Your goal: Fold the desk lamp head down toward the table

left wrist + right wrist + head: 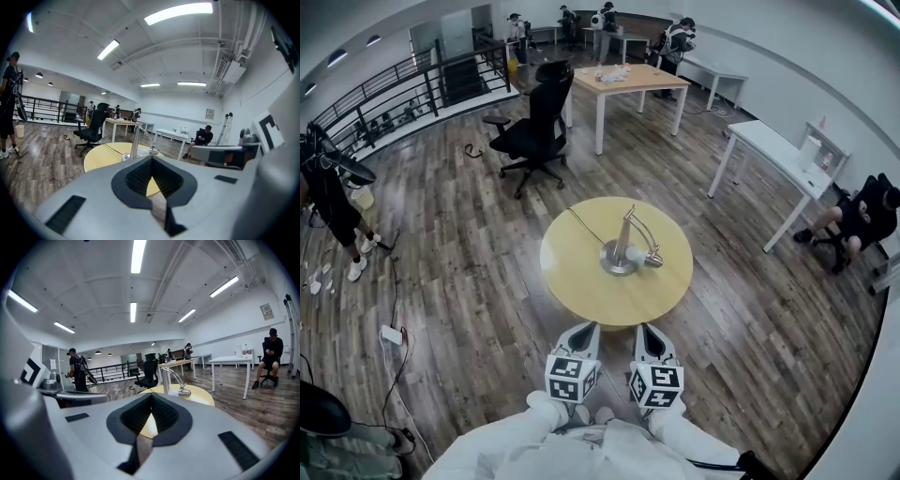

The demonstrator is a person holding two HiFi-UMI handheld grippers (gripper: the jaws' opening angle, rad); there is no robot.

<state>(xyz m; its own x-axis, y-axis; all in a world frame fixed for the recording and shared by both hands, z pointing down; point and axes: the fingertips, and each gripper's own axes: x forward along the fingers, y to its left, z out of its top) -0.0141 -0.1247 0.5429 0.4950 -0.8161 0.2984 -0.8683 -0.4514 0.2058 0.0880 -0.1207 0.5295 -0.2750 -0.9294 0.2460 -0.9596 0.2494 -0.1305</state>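
Looking down, we've got a round yellow table [581, 281] on a dark plank floor [459, 244] in a big open office. Past it on the far side is a black chair [534, 131], then a wood-topped desk [628, 80] further back. A white table [778, 150] stands off to the right with a seated person [862, 220] near it. A black railing [394, 98] runs along the far left, and a standing person [333, 202] is over there too.

The lamp [623, 248] is around the middle of the table. It's silver, with a round base [614, 262], a stem going up, and a thin curved arm looping over to the right. The head [652, 257] hangs low, just right of the base, down by the tabletop. We can't tell if it actually touches. A thin cord [581, 223] trails off toward the table's far left edge.

Our left gripper [584, 328] and right gripper [647, 330] sit side by side at the table's near edge, well short of the lamp. Both have their jaws closed together with nothing in them.
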